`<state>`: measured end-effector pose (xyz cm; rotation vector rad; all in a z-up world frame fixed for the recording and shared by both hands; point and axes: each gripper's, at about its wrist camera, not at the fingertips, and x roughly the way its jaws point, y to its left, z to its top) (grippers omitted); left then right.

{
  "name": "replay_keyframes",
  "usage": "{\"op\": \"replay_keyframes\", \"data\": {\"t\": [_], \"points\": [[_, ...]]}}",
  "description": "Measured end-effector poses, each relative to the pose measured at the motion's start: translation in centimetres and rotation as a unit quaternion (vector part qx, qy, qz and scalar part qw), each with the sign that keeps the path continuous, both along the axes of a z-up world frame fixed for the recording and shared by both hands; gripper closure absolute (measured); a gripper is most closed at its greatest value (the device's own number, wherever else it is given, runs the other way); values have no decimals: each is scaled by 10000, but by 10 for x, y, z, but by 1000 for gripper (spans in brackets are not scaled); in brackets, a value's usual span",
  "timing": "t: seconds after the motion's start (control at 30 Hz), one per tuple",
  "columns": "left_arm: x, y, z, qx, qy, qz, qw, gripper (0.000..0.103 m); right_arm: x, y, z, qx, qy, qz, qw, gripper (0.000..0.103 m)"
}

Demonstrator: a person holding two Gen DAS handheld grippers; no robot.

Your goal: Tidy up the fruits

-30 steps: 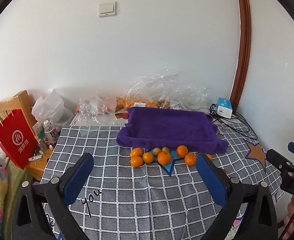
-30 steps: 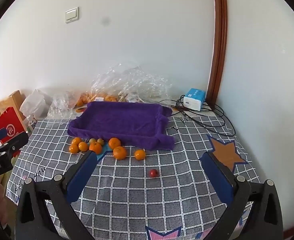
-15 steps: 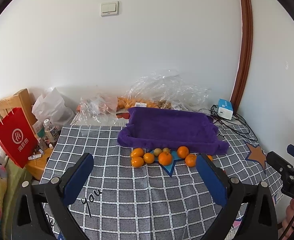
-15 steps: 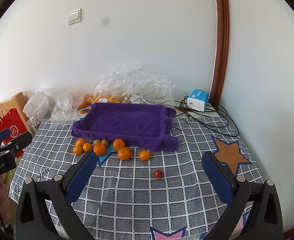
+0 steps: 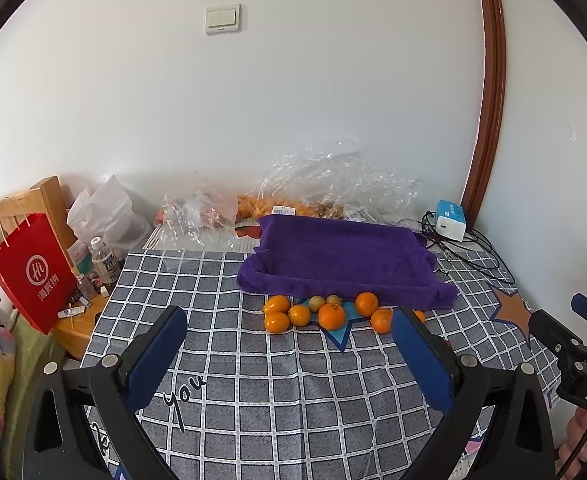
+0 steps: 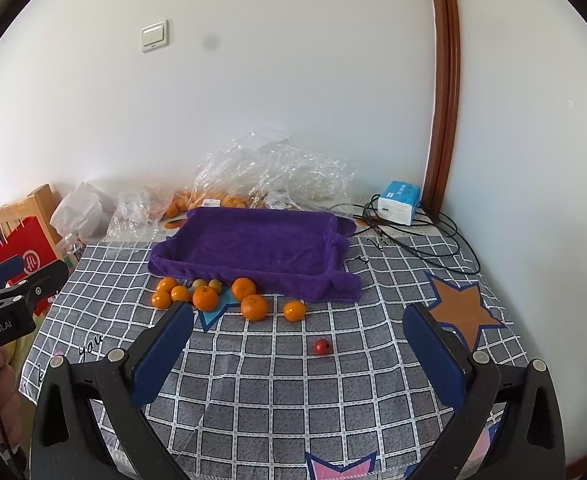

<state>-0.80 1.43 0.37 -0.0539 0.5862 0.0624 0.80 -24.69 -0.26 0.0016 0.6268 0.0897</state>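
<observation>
Nothing sorted yet: my left gripper (image 5: 289, 354) and right gripper (image 6: 299, 346) hang spread and empty, oranges (image 6: 254, 307) all off the purple towel (image 6: 253, 246).

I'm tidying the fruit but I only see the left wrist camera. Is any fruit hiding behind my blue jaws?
Observer: Yes. A small red fruit lies alone on the checked cloth, nearer you than the oranges.
Operator: Does the one I half see touch the others?
Observer: No. The end orange sits apart from the rest.
Operator: Is my right gripper holding anything?
Observer: No. Its jaws stand wide open, gripping nothing.
</observation>
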Motion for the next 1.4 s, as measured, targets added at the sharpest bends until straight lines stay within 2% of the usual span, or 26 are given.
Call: {"op": "replay_keyframes", "data": {"t": [0.43, 1.4], "points": [[-1, 8, 4, -34, -78, -7, 10000, 0, -1, 10, -2, -150, -27, 20, 9999, 0], [3, 8, 1, -72, -50, 39, 10000, 0, 1, 8, -6, -94, -56, -12, 9999, 0]]}}
